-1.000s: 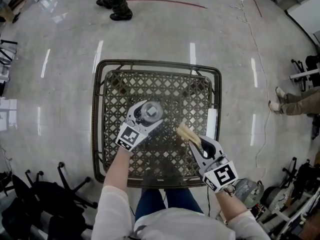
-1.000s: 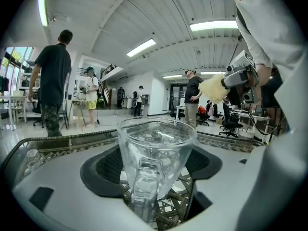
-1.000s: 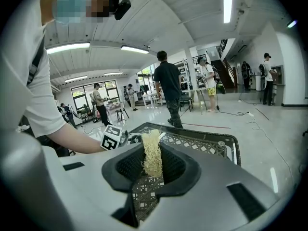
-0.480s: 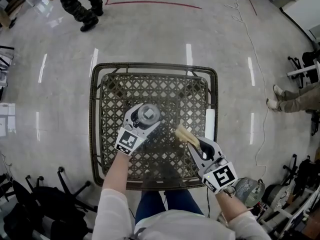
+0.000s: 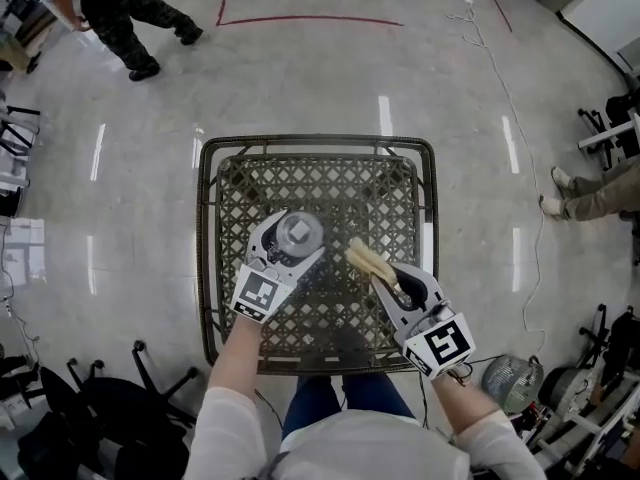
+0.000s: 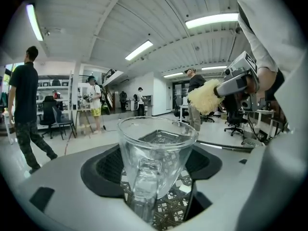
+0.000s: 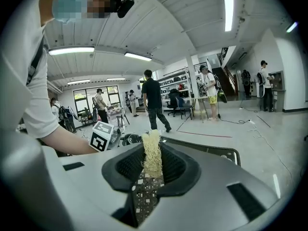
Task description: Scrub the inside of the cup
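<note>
My left gripper (image 5: 290,242) is shut on a clear glass cup (image 5: 299,230), held upright above the woven table (image 5: 330,178). In the left gripper view the cup (image 6: 155,158) stands between the jaws with its handle toward the camera and its mouth open upward. My right gripper (image 5: 384,277) is shut on a pale yellow fibrous scrubber (image 5: 368,262), which sticks out toward the cup but stays apart from it, to its right. In the right gripper view the scrubber (image 7: 153,153) stands pinched between the jaws. The scrubber (image 6: 208,96) also shows at the upper right of the left gripper view.
The dark lattice table has a raised metal rim (image 5: 206,238). A white strip (image 5: 427,248) lies along its right edge. Office chairs (image 5: 60,408) stand at the lower left and a round fan (image 5: 505,376) at the lower right. A person (image 5: 110,8) walks at the far left.
Both grippers keep nearly the same pose over the table, the scrubber edging slightly toward the cup. The person in the background has walked left across the floor.
</note>
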Available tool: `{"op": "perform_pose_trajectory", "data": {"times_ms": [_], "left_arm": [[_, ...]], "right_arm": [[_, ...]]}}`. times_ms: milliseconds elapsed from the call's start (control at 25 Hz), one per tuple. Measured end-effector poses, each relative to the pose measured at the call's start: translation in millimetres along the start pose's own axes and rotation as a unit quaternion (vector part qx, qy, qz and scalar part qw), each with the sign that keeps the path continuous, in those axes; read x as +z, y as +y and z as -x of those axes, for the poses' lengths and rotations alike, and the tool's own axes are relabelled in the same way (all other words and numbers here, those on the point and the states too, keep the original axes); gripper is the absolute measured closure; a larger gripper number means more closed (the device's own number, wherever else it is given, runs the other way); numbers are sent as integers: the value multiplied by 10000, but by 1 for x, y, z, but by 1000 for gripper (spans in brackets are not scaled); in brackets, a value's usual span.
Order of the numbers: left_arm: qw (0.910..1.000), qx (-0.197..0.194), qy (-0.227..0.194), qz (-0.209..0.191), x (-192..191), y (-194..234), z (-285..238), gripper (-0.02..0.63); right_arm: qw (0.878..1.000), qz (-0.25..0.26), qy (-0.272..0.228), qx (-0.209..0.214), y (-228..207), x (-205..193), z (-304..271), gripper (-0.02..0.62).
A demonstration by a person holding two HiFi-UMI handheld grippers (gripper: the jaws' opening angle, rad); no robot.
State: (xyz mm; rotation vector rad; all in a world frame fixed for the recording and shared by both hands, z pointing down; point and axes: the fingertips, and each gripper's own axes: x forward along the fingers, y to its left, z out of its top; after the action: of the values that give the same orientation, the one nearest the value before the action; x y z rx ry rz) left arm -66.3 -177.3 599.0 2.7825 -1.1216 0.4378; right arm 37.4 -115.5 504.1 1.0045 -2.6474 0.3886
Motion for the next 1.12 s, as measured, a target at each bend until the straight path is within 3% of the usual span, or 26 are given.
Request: {"op": "perform_pose_trajectory", "data": {"times_ms": [640,1120], "left_arm": [[9995,262,34,-163,105,-41,85,227],[9985,300,160,-439,137,-84,105,227]], "right_arm": [[9958,479,-783,69,45,95,65,505],[9891,839,-1168,318,76,126,101,506]]}}
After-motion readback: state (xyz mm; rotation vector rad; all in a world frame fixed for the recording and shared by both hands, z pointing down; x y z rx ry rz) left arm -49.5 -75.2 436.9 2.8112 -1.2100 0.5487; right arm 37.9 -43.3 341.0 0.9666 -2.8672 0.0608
